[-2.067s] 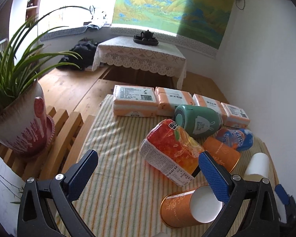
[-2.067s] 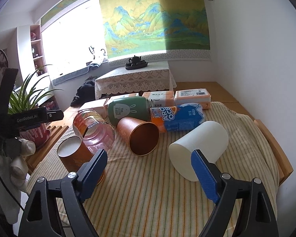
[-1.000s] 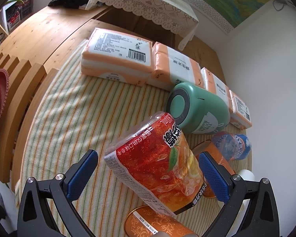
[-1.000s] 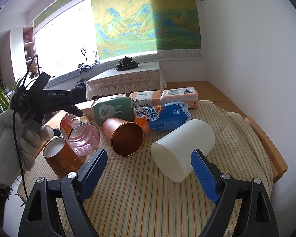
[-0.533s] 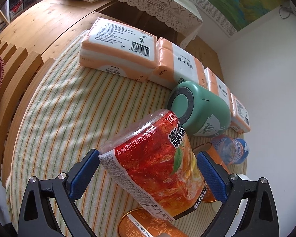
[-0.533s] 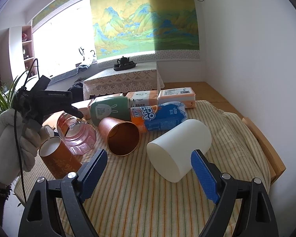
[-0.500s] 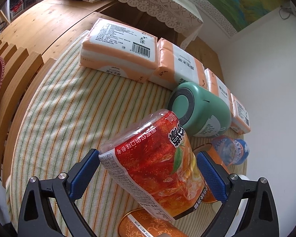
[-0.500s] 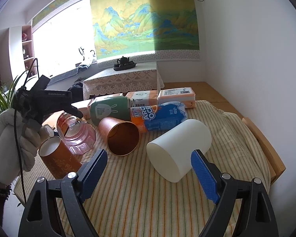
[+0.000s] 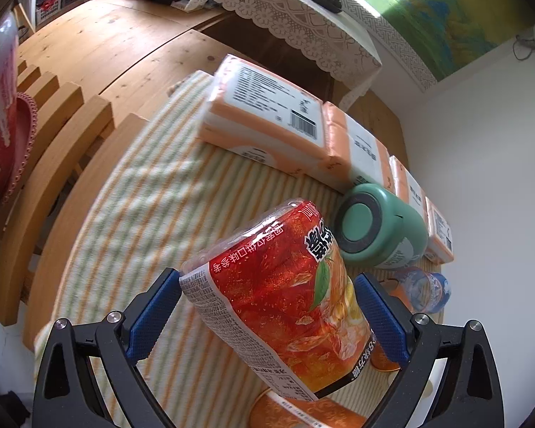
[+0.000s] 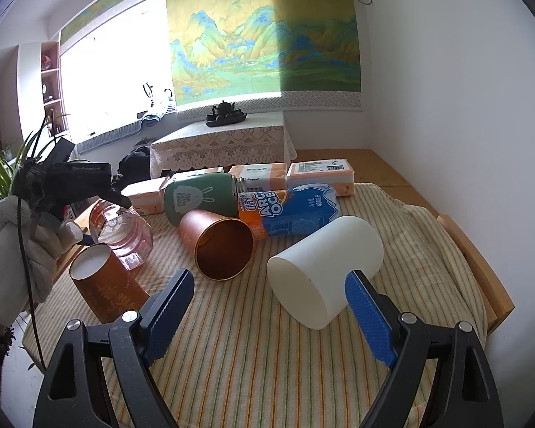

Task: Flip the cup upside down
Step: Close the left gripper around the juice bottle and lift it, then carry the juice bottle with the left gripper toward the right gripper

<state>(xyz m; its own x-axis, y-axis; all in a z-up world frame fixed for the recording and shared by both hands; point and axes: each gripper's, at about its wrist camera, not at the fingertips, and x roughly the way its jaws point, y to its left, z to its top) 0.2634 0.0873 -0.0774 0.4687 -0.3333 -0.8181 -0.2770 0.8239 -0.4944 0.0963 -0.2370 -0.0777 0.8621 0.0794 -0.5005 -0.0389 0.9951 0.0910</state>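
Clear plastic cup with a red-orange printed label point(image 9: 285, 303) is seen lying on its side on the green-and-orange striped cloth point(image 10: 249, 356), at the left of the clutter. It is straddled by the blue-padded left gripper point(image 9: 267, 280), which is carried by a hand in a pale glove point(image 10: 14, 249). One pad is set close at each side of the cup, but whether the pads are pressed against it cannot be told.

Just below that cup, an orange patterned paper cup point(image 10: 103, 281) is seen with its white inside turned upward. The right gripper point(image 10: 269, 278) is held spread and empty above the cloth. A plain white cylindrical cup point(image 10: 324, 267) is laid on its side just ahead of its right pad.

Further on, a copper-coloured cup point(image 10: 221, 246) is laid with its mouth toward the camera. Behind it, a green flask printed with a rabbit point(image 10: 199, 199) and a blue-and-orange labelled bottle point(image 10: 292, 210) are laid end to end. A row of orange-and-white tissue packs point(image 9: 267, 121) is lined along the far edge of the cloth. Beyond, a lace-covered low table point(image 10: 224, 142) is placed below a green landscape hanging point(image 10: 264, 35).
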